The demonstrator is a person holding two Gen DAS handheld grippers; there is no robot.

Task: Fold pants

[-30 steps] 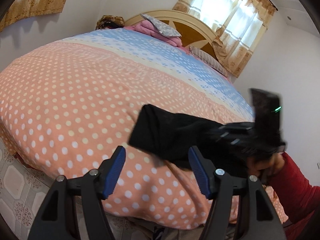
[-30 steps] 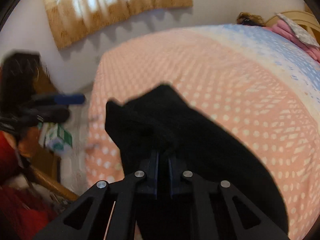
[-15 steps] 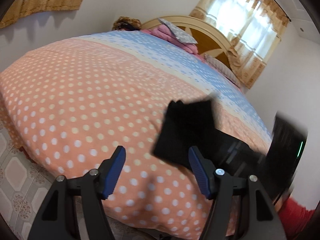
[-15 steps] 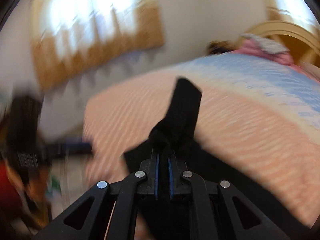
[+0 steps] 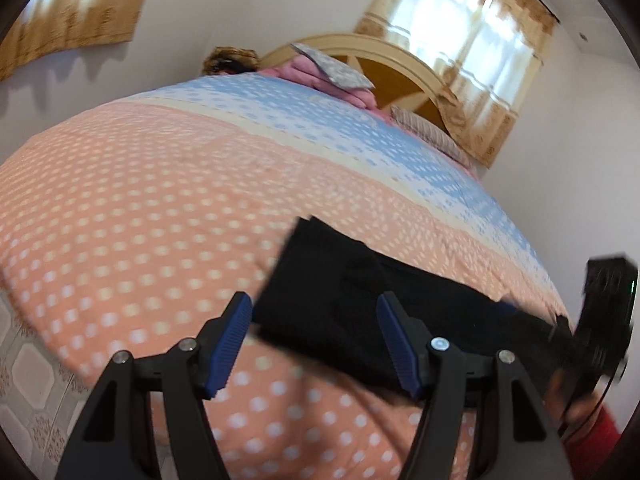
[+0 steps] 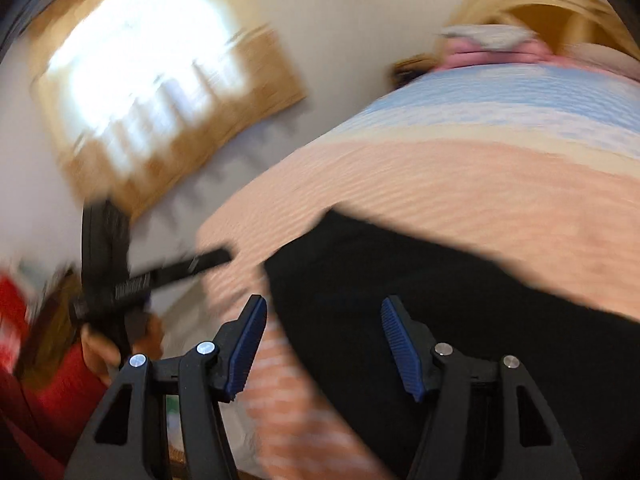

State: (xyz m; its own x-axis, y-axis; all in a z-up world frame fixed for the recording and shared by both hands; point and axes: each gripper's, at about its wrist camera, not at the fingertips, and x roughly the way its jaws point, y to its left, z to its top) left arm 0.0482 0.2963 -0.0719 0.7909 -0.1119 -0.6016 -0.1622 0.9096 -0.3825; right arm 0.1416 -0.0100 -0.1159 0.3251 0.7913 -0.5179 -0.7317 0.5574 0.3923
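Observation:
The black pants (image 5: 344,304) lie folded on the orange dotted quilt (image 5: 132,216) near the bed's front edge. They also show in the right wrist view (image 6: 440,304), blurred. My left gripper (image 5: 314,340) is open and empty, just in front of the pants' left end. My right gripper (image 6: 322,344) is open and empty above the pants' near edge. The right gripper's body shows at the right of the left wrist view (image 5: 604,316). The left gripper shows at the left of the right wrist view (image 6: 132,280).
The quilt turns blue (image 5: 360,136) toward the wooden headboard (image 5: 384,68), where pink bedding and pillows (image 5: 332,76) are piled. Curtained windows (image 5: 472,40) stand behind. Tiled floor (image 5: 24,368) lies left of the bed.
My right gripper has opened and let go of the pants, which it held lifted before. The pants now lie flat on the quilt. The left gripper stayed open.

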